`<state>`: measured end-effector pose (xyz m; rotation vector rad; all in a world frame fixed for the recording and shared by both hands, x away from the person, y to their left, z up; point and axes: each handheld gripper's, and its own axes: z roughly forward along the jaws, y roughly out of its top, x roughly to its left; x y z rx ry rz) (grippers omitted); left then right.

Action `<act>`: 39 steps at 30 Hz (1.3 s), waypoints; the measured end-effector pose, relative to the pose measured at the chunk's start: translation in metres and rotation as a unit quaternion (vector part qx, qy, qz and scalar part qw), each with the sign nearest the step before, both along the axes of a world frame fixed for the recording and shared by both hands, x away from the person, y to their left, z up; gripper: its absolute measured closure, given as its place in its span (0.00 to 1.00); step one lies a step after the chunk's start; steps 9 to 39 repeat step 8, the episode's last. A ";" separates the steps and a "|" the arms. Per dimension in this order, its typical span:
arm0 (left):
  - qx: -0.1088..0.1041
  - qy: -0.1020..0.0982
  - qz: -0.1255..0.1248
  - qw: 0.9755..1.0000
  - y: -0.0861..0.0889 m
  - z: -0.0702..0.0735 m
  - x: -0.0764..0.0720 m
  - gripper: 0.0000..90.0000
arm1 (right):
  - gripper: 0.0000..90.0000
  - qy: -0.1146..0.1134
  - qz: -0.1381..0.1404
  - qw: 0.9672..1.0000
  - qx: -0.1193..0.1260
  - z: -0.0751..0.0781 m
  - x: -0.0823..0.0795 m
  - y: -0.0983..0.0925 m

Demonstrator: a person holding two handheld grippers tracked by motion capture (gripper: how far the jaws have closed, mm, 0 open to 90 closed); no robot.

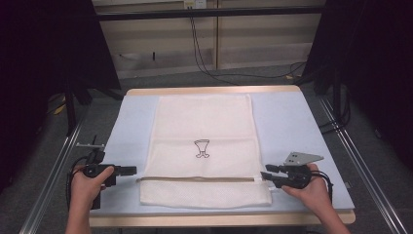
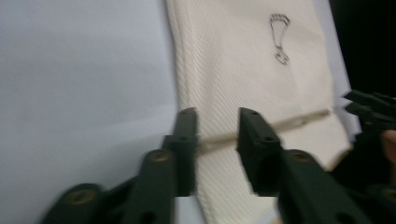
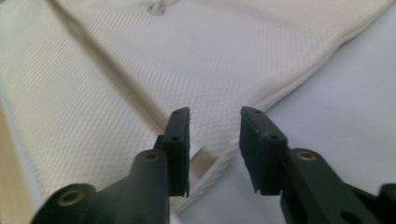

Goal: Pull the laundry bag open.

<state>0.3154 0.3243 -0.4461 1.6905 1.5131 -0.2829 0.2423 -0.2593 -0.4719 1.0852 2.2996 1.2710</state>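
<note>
both claws part-open, gripping nothing: left gripper (image 1: pixel 127 170) and right gripper (image 1: pixel 269 171) flank the mesh bag (image 1: pixel 203 146); advise pinching zipper (image 1: pixel 195 179) ends squarely.

The drawing (image 1: pixel 202 148) printed on the cloth bag (image 1: pixel 202 141) is too small from above to tell what it depicts. In the right gripper view the top edge cuts through that mark, and the bag runs off the picture at left and top. In the left gripper view the right gripper (image 2: pixel 371 109) sits half cut off by the right edge, dark against dark.
</note>
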 end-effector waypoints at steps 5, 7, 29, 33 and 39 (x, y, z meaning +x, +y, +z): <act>0.089 -0.149 0.055 0.983 -0.004 0.003 0.002 0.32 | 0.40 -0.051 -0.088 0.995 0.003 0.003 0.004 -0.012; 0.104 -0.167 0.059 0.979 -0.005 0.002 0.003 0.26 | 0.34 -0.043 -0.104 0.994 0.001 0.001 0.006 -0.015; 0.109 -0.169 0.058 0.978 -0.005 0.001 0.004 0.25 | 0.31 -0.040 -0.111 0.993 0.000 -0.001 0.007 -0.017; 0.109 -0.169 0.058 0.978 -0.005 0.001 0.004 0.25 | 0.31 -0.040 -0.111 0.993 0.000 -0.001 0.007 -0.017; 0.109 -0.169 0.058 0.978 -0.005 0.001 0.004 0.25 | 0.31 -0.040 -0.111 0.993 0.000 -0.001 0.007 -0.017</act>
